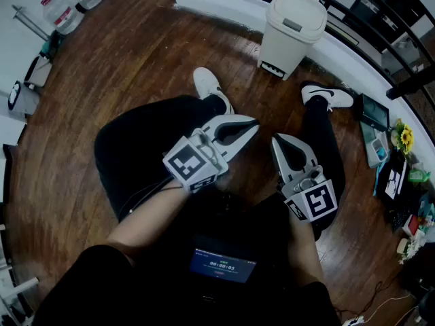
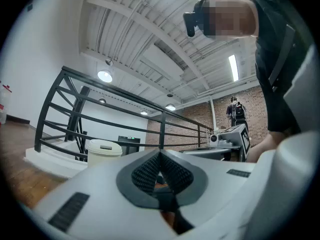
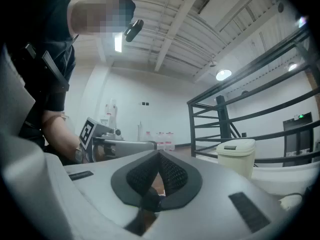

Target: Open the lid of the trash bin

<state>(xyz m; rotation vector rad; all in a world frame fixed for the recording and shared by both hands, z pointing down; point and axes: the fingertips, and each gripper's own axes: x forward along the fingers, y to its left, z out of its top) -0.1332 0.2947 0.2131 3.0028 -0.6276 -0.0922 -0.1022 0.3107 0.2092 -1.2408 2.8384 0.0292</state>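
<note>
Standing upright on the dark wooden plank floor (image 1: 136, 66), the cream plastic trash bin (image 1: 289, 43) has its domed lid (image 1: 300, 12) down and sits against the white curved plinth (image 1: 224, 7) of a black metal railing (image 2: 75, 114). It lies just beyond the person's white sneakers (image 1: 207, 85), well apart from both tools. The left gripper (image 1: 255, 122) and right gripper (image 1: 276, 140) rest side by side over the lap, each with jaws pressed together on nothing, both pointing toward the bin.
</note>
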